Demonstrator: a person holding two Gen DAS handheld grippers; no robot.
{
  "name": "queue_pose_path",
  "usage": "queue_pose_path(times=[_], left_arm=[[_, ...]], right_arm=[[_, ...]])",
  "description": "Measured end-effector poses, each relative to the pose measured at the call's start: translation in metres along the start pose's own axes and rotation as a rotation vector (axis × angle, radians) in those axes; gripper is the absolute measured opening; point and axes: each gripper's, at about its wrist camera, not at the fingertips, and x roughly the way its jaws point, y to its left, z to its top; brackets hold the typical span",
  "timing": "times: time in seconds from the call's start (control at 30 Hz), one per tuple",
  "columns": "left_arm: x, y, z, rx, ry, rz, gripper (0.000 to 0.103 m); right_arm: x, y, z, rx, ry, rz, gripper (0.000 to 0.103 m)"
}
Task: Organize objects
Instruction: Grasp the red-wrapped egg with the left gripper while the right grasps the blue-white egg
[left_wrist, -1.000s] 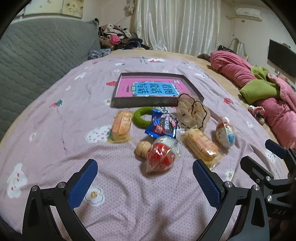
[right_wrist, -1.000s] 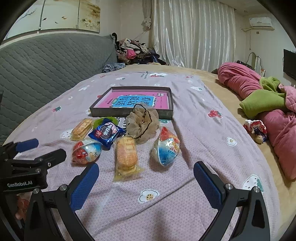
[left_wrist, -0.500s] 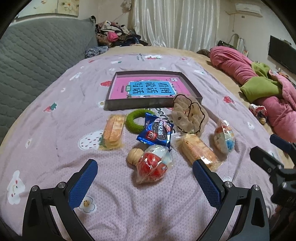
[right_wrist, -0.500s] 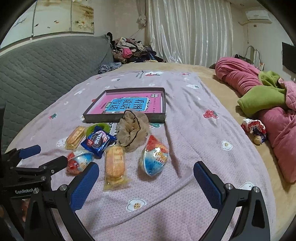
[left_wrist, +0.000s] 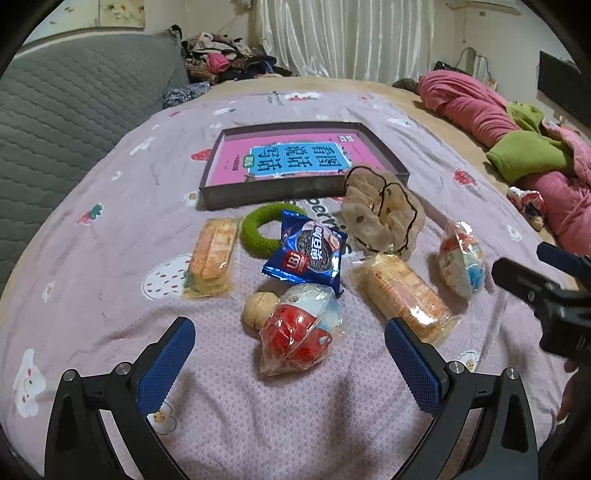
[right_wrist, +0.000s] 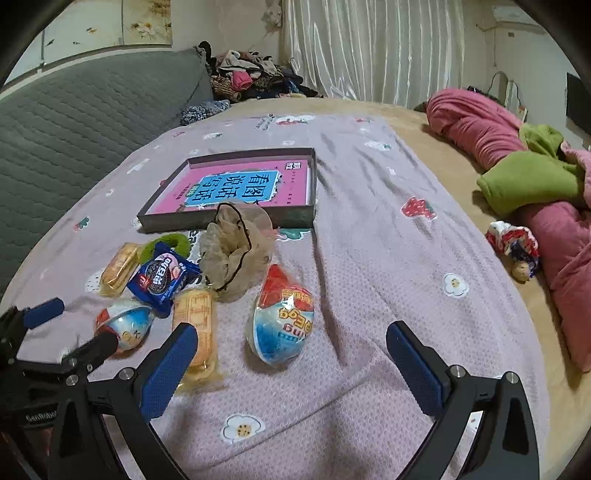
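Observation:
A shallow grey box holding a pink book lies on the lilac bedspread. In front of it sit a green ring, a blue cookie packet, two wrapped biscuit packs, a beige hair scrunchie, a walnut, a red toy egg in plastic and a blue toy egg. My left gripper is open just short of the red egg. My right gripper is open just short of the blue egg.
A grey quilted headboard lines the left side. Pink and green bedding is heaped at the right, with a small doll beside it. A clothes pile and white curtains stand at the back. Bare bedspread lies right of the objects.
Both grippers have moved forward and lower toward the objects, which now look larger and closer. Nothing has been picked up; both stay open.

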Motion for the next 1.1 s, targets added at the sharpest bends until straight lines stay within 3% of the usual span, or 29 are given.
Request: queue_pose_path(times=[0.6, 0.7, 0.77, 0.93, 0.97, 1.03, 1.07, 1.1], left_arm=[[0.034, 0.006, 0.004, 0.009, 0.051, -0.027, 0.098], [0.038, 0.005, 0.005, 0.015, 0.055, -0.029, 0.098], [0.04, 0.003, 0.006, 0.028, 0.055, -0.026, 0.098], [0.04, 0.0, 0.005, 0.054, 0.048, -0.025, 0.097], [0.04, -0.001, 0.005, 0.061, 0.047, -0.023, 0.096], [0.04, -0.003, 0.004, 0.075, 0.043, -0.022, 0.081], [0.042, -0.003, 0.004, 0.077, 0.05, -0.029, 0.067], [0.044, -0.003, 0.004, 0.072, 0.065, -0.043, 0.064]], right_arm=[[0.048, 0.003, 0.006, -0.001, 0.088, -0.049, 0.1], [0.055, 0.003, 0.008, 0.009, 0.096, -0.057, 0.096], [0.059, 0.002, 0.009, 0.019, 0.102, -0.062, 0.085], [0.069, 0.004, 0.007, 0.009, 0.128, -0.064, 0.077], [0.07, 0.005, 0.006, 0.005, 0.13, -0.065, 0.075], [0.071, 0.007, 0.006, 0.0, 0.127, -0.064, 0.072], [0.072, 0.009, 0.006, -0.004, 0.127, -0.064, 0.07], [0.072, 0.01, 0.006, -0.009, 0.127, -0.065, 0.069]])
